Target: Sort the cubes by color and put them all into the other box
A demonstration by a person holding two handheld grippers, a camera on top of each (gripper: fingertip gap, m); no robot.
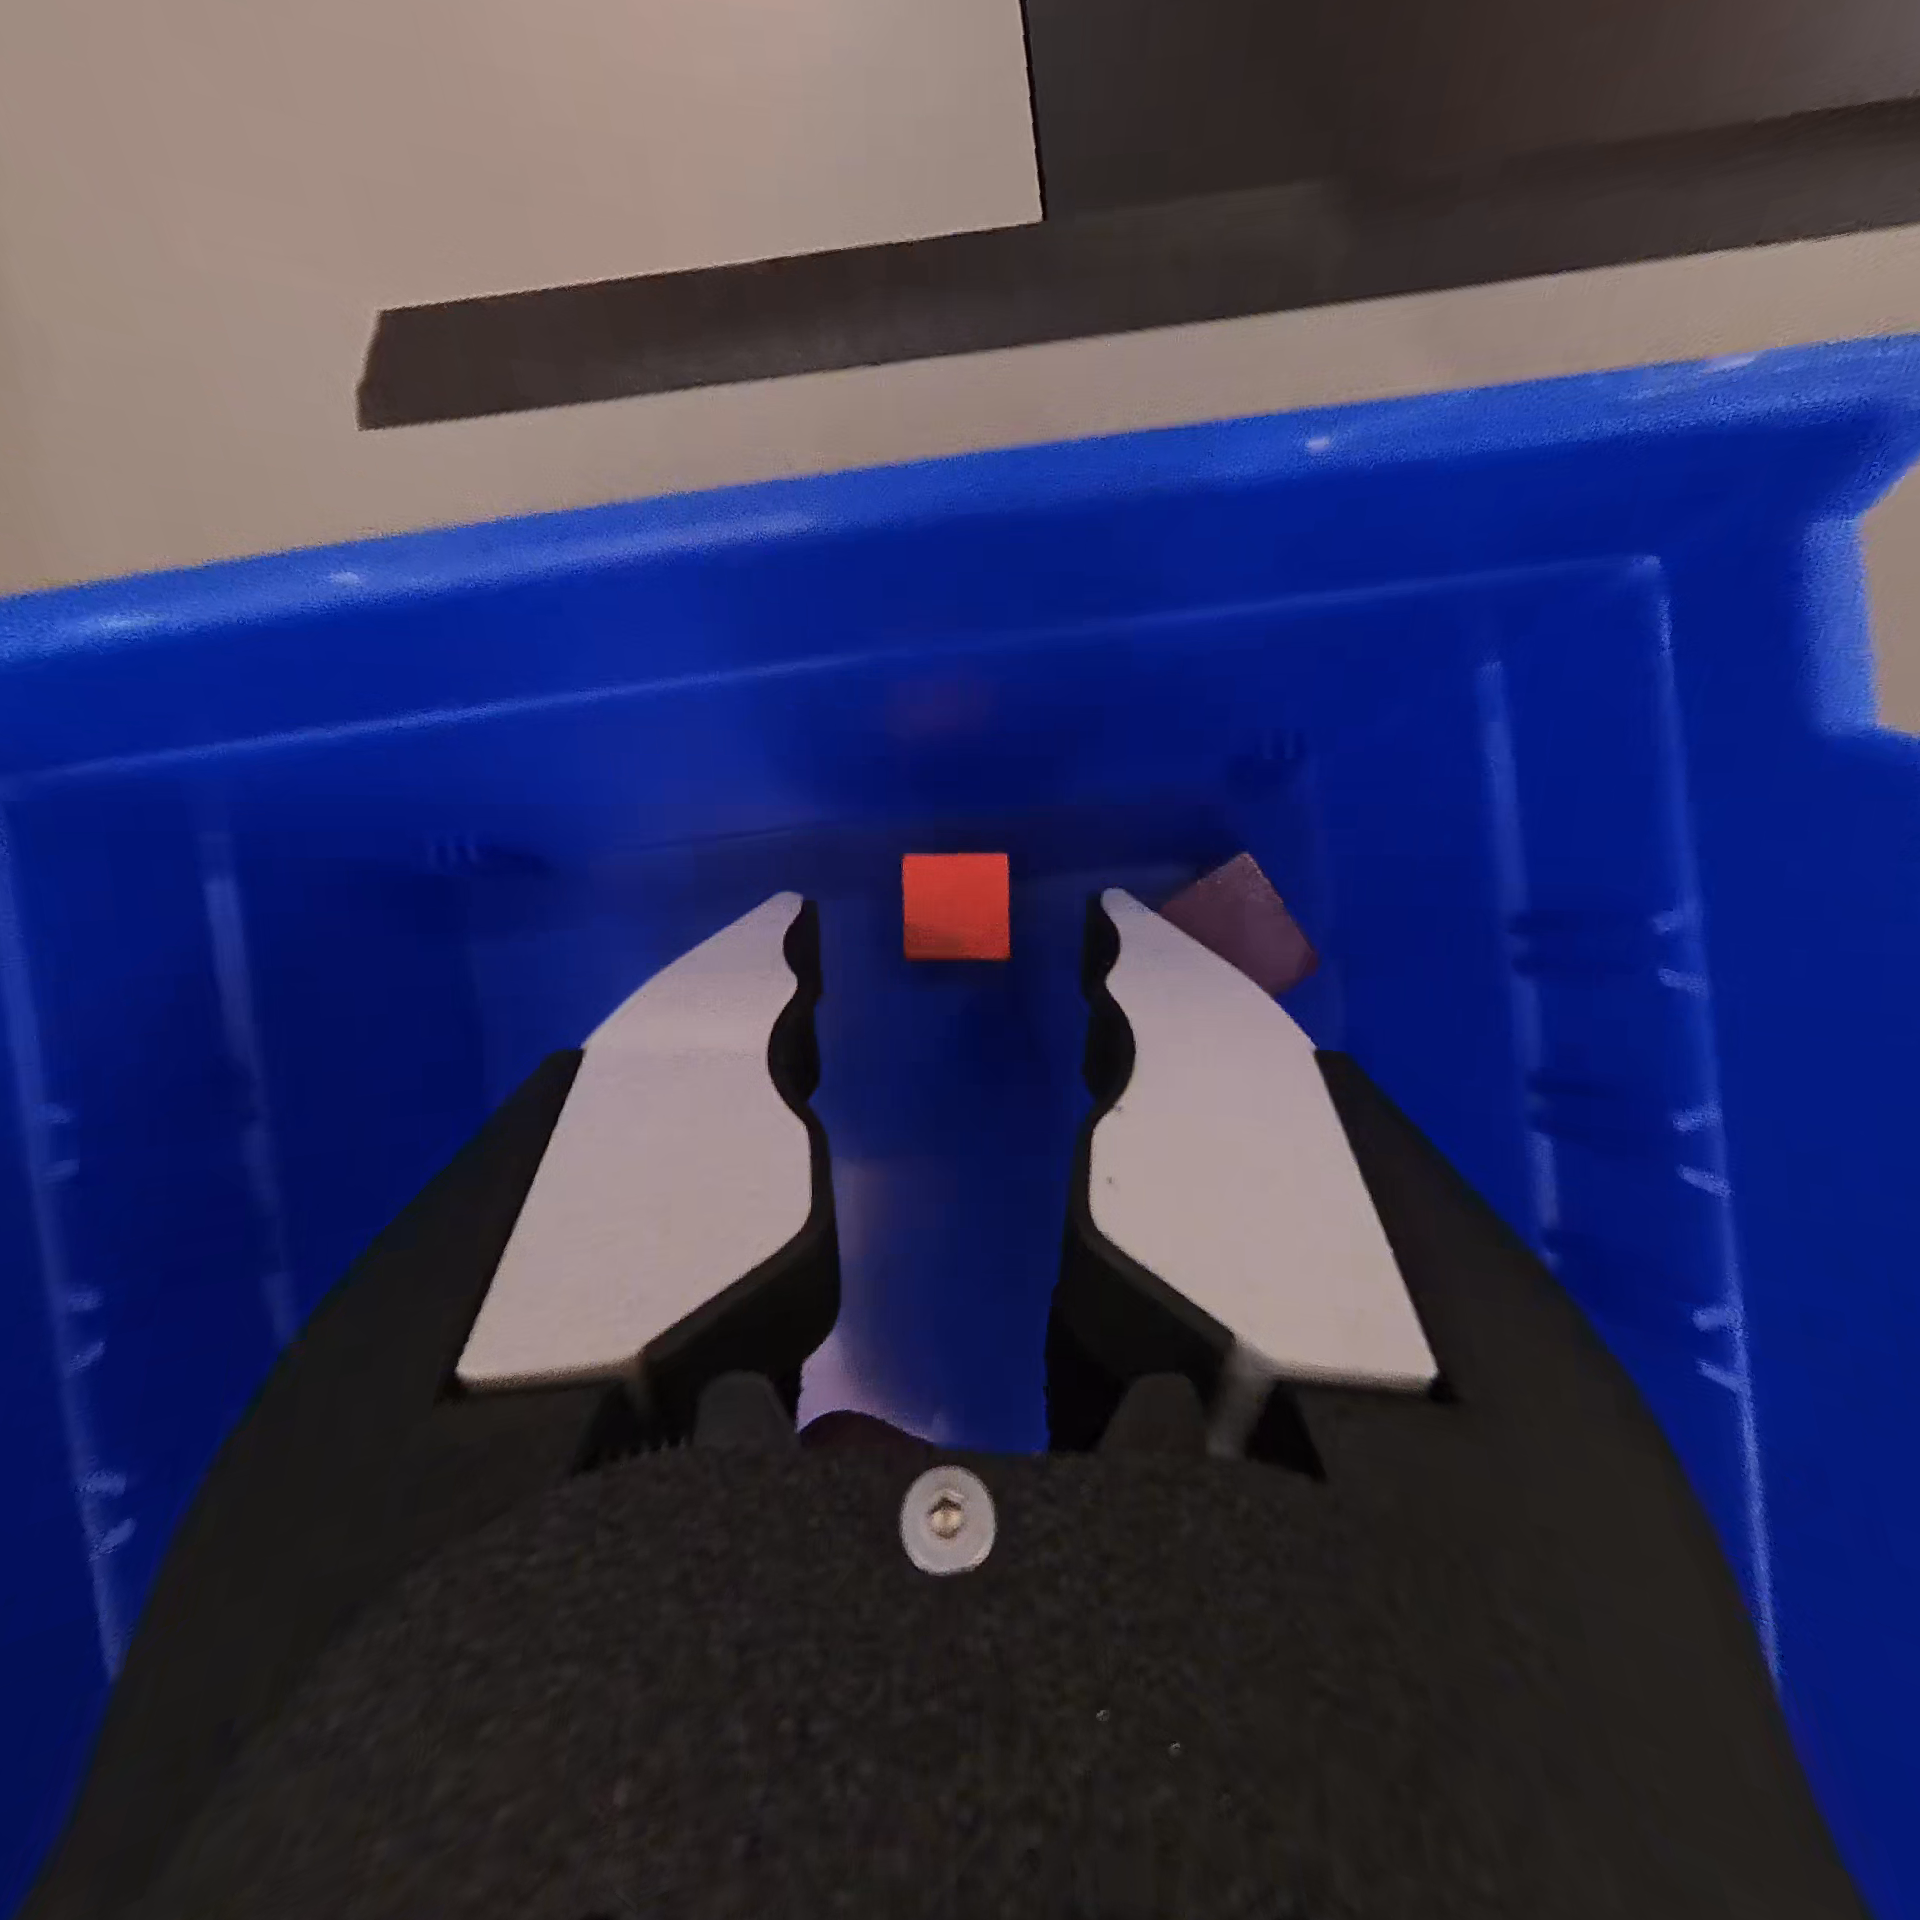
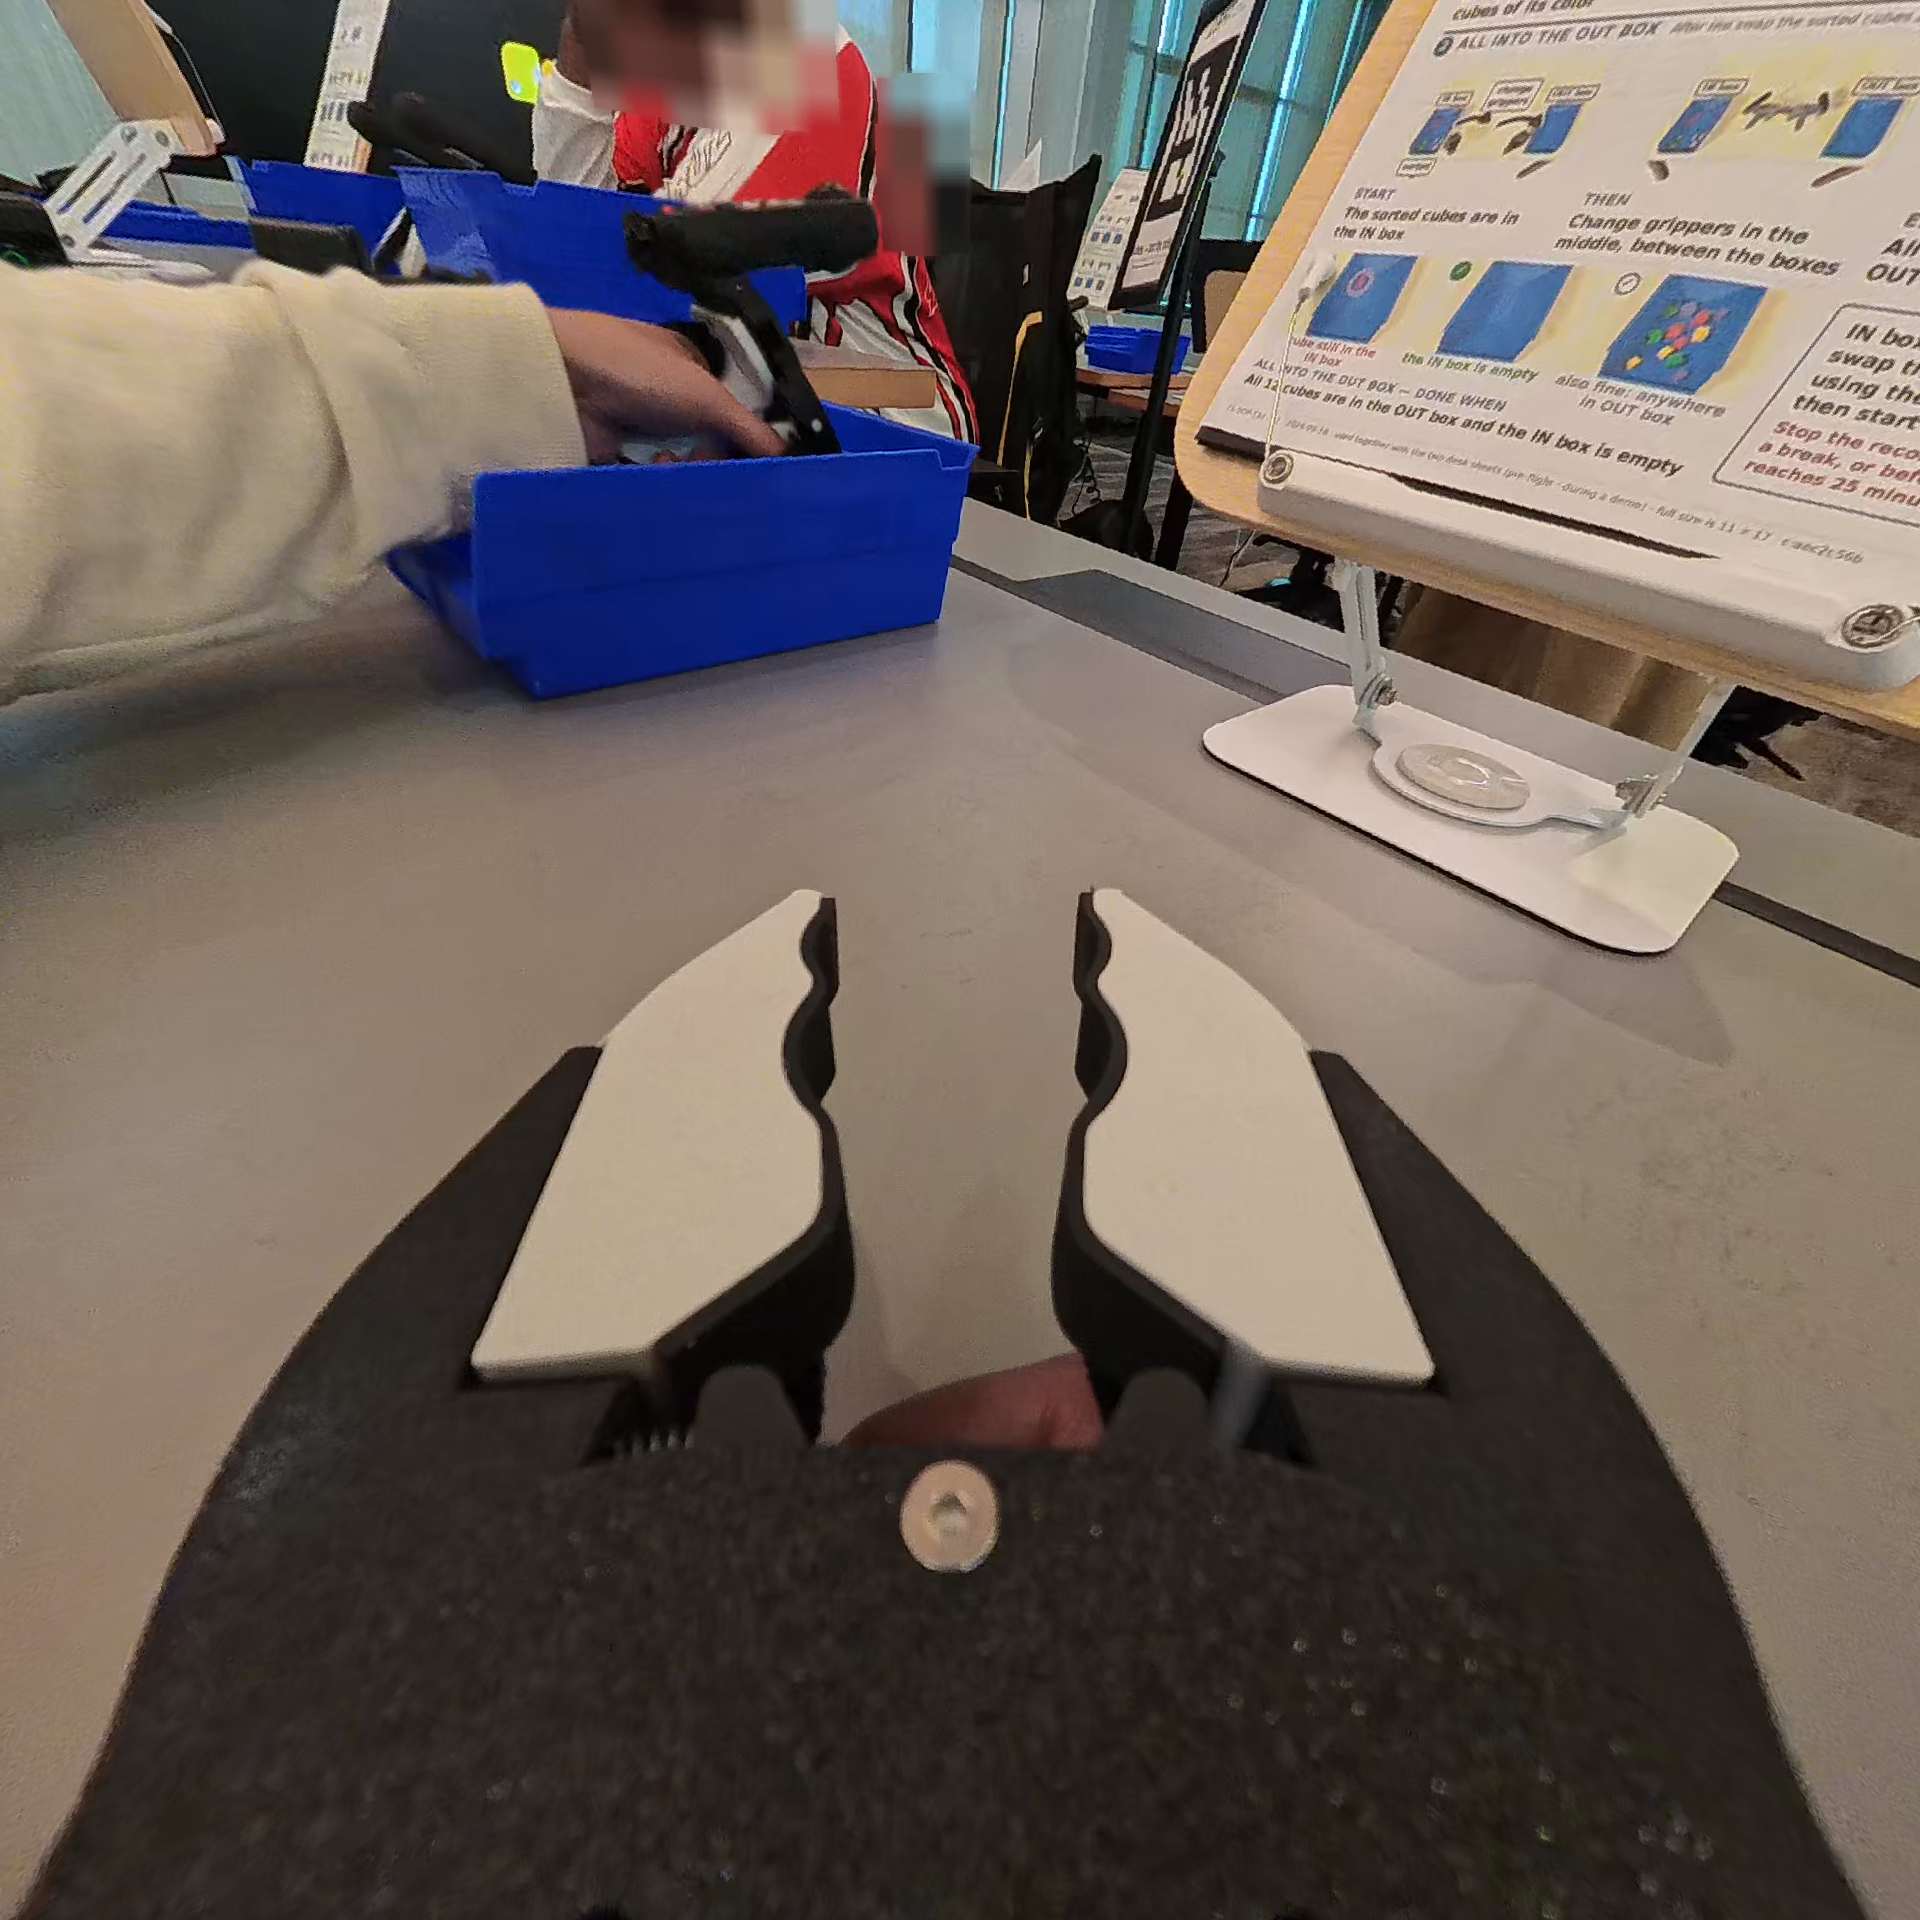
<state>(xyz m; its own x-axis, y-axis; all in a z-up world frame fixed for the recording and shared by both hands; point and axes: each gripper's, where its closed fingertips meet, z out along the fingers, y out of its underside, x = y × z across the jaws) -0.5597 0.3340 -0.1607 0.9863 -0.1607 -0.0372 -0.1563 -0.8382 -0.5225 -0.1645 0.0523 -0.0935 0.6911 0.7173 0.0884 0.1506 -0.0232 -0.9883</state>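
While we cannot repeat the wording, a printed instruction sheet (image 2: 1621, 281) with small pictures of blue boxes stands on a tilted board at two o'clock in the right wrist view, carried by a white stand (image 2: 1475, 821) on the grey table (image 2: 935, 790).

We count two cubes in the left wrist view, both on the floor of the blue box (image 1: 312, 935): one red cube (image 1: 956, 906) at twelve o'clock just beyond the fingertips, and one purple cube (image 1: 1242, 920) at one o'clock, partly hidden behind the right finger and tilted. Our left hand-held gripper (image 1: 951, 914) reaches down into this box with its jaws spread moderately wide, gripping nothing; the red cube lies ahead of the gap, untouched.

Our right hand-held gripper (image 2: 954, 914) hovers over bare table, equally parted and empty.

At ten o'clock in the right wrist view we see the same blue box (image 2: 717, 561), with a cream sleeve (image 2: 260, 436) and hand (image 2: 644, 395) dipping the other gripper inside. More blue boxes (image 2: 312, 197) sit farther back; their number is unclear.
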